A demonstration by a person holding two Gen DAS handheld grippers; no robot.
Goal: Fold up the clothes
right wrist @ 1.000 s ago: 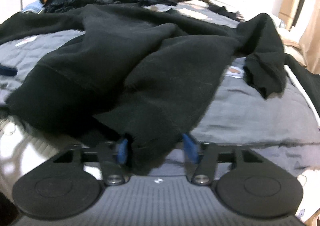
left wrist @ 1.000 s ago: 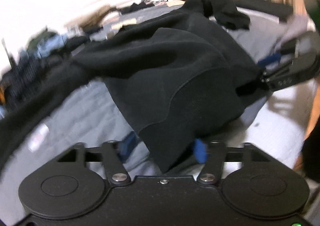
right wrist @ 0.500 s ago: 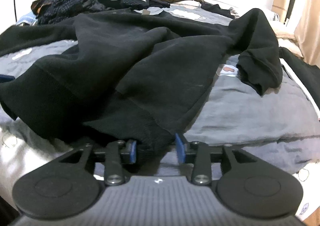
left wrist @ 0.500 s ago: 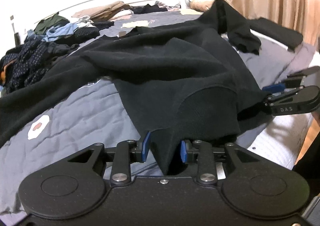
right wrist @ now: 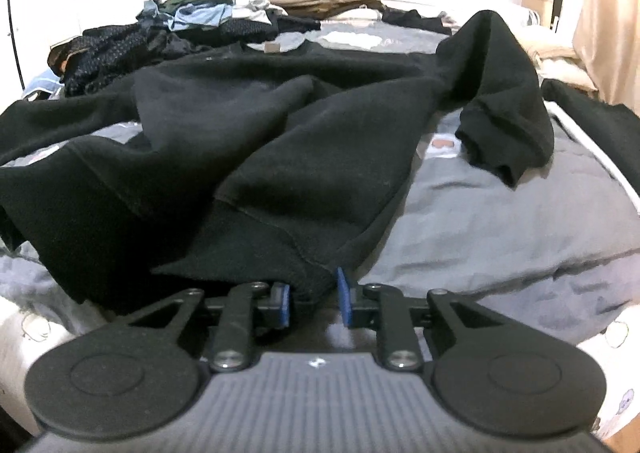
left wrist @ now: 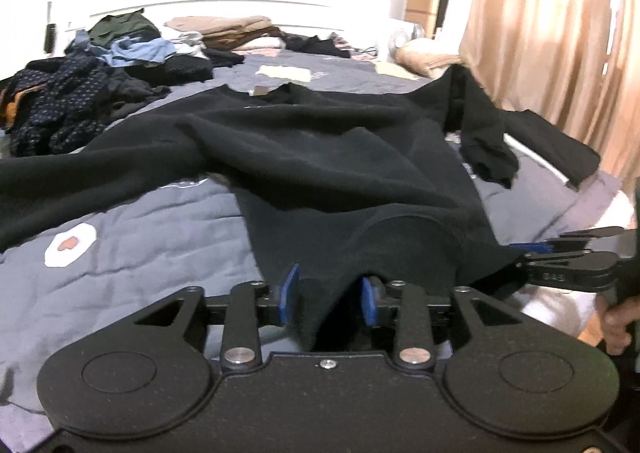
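Note:
A black sweatshirt lies spread and rumpled on a grey quilted bed. Its ribbed hem rises to my left gripper and fills the gap between the blue pads. Those jaws are opening, with fabric still touching both pads. In the right wrist view the sweatshirt runs down to my right gripper. Its jaws are closing on the hem's other corner. The right gripper also shows at the right edge of the left wrist view, with cloth at its tips. One sleeve is flopped over to the right.
A heap of loose clothes and a folded tan stack sit at the far end of the bed. Another dark garment lies at the right edge. A beige curtain hangs at right. A hand holds the right gripper.
The left gripper narrowed onto the hem, then widened slightly, rising and rolling level. The right gripper's pads have drawn closer around the hem. The sweatshirt lies much as before.

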